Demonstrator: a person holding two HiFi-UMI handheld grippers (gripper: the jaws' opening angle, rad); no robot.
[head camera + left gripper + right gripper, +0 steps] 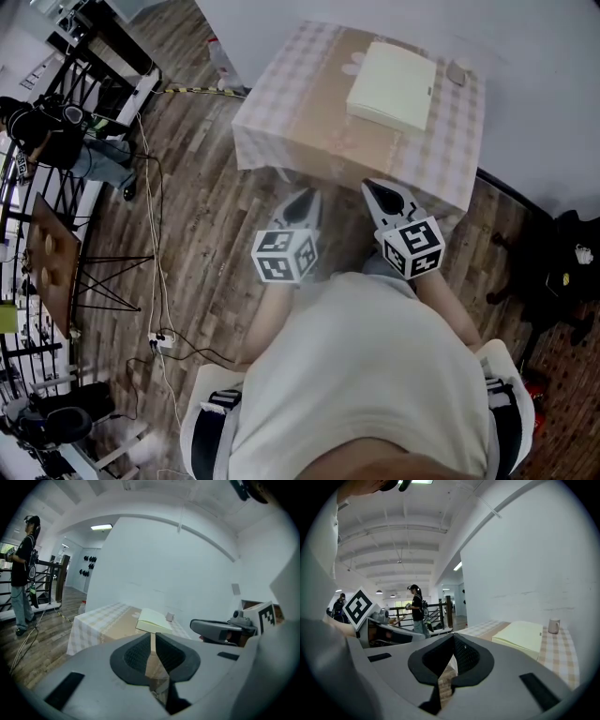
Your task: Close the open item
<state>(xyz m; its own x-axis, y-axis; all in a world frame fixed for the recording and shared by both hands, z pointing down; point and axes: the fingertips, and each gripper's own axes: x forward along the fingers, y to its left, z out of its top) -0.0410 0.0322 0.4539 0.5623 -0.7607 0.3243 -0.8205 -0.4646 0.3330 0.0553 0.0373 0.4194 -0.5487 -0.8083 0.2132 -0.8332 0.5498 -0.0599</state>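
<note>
Your left gripper (302, 201) holds its jaws a thin slit apart, empty. Your right gripper (378, 192) has them together, empty. The pale yellow book (392, 84) lies flat on the table (281, 131) ahead.

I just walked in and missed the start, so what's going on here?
A person stands at a cloth-covered table with a gripper in each hand. The left gripper and right gripper hang low by the table's front edge, both empty: the left's jaws show a thin slit, the right's tips meet. A pale yellow book-like item lies flat on the table near a small cup, with neither gripper touching it. Whether it is open is hard to tell.
</note>
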